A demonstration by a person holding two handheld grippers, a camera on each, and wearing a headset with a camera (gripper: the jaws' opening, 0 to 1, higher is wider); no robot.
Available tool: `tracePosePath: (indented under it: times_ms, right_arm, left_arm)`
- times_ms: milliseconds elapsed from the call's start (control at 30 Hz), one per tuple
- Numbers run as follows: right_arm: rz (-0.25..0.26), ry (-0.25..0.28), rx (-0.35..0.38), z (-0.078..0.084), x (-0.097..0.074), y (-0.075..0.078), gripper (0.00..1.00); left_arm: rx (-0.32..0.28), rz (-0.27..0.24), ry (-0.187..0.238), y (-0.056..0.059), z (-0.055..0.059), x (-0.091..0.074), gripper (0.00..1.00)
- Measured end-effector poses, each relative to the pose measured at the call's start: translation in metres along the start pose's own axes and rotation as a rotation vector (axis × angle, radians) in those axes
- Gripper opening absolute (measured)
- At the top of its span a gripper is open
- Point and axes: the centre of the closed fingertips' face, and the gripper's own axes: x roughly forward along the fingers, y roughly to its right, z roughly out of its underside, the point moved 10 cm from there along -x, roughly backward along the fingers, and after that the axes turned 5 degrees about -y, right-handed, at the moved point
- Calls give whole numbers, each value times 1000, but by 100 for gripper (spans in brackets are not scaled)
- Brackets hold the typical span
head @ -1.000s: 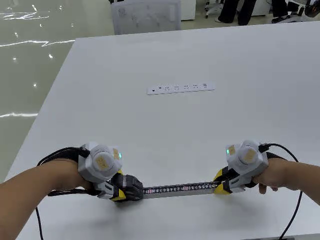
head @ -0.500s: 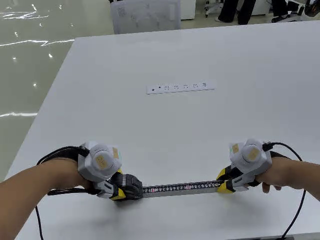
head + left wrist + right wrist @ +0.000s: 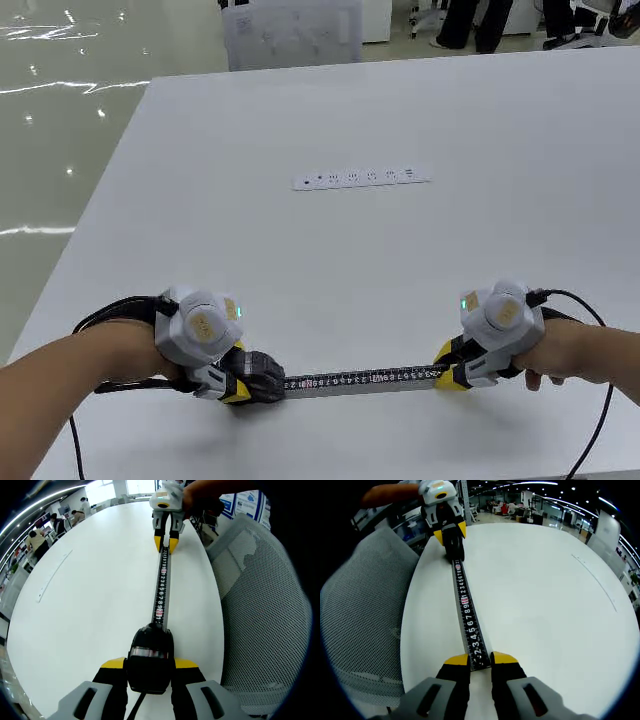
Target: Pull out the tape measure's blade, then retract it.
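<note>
A black tape measure case [image 3: 258,377] lies near the table's front edge, with my left gripper [image 3: 240,380] shut on it; the left gripper view shows the case [image 3: 151,652] between the yellow-tipped jaws of my left gripper [image 3: 149,664]. Its blade [image 3: 362,379] runs right along the table to my right gripper [image 3: 448,375], which is shut on the blade's end. In the right gripper view the numbered blade [image 3: 466,611] leads from my right gripper [image 3: 480,659] to the case [image 3: 454,546] and the other gripper.
A white power strip [image 3: 361,177] lies flat at the table's middle. The white table [image 3: 400,260] has its front edge just below the grippers. A grey mesh chair [image 3: 265,605] stands close to that edge. People stand far behind the table.
My right gripper has moved a little to the right with the blade's end, so more blade shows. The left gripper and case have stayed in place.
</note>
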Motion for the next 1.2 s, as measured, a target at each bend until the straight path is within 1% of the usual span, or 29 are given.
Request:
tracePosePath:
  times_ms: [333,433,667,767,833,900,933,967,1033,1100,1167,1200]
  right_arm:
    - [-5,-9,-2,-1,0,0,14]
    - [-4,-22,-28,-3,1,-1,14]
    - [-11,-31,-25,-4,1,0,14]
    - [-10,-32,-27,-4,1,-1,14]
    - [-8,-43,-33,-7,1,-1,15]
    - [-3,-51,-42,-8,2,-2,15]
    - [0,-50,-37,-7,2,-2,15]
    - [3,-45,-23,-6,2,-2,16]
    - [1,-37,-12,-6,2,-3,17]
    - [-8,-30,8,-6,1,-4,19]
    - [-4,-13,5,-5,1,-6,23]
    - [1,-6,5,-5,1,-7,25]
  left_arm:
    - [4,-4,2,1,-1,1,30]
    - [5,-7,3,1,-2,1,30]
    - [3,-11,9,1,-1,0,30]
    - [8,-10,2,1,-3,0,31]
    - [11,-12,-1,1,-3,0,31]
    - [-11,-18,-4,1,-2,0,31]
    - [-17,-16,-11,1,-2,0,32]
    - [-41,-23,-11,0,0,0,32]
    - [-53,-41,-2,-1,2,0,37]
    - [-89,-48,3,-1,3,-1,48]
    - [-124,-63,12,-2,6,-3,57]
    - [-141,-65,16,-1,7,-4,60]
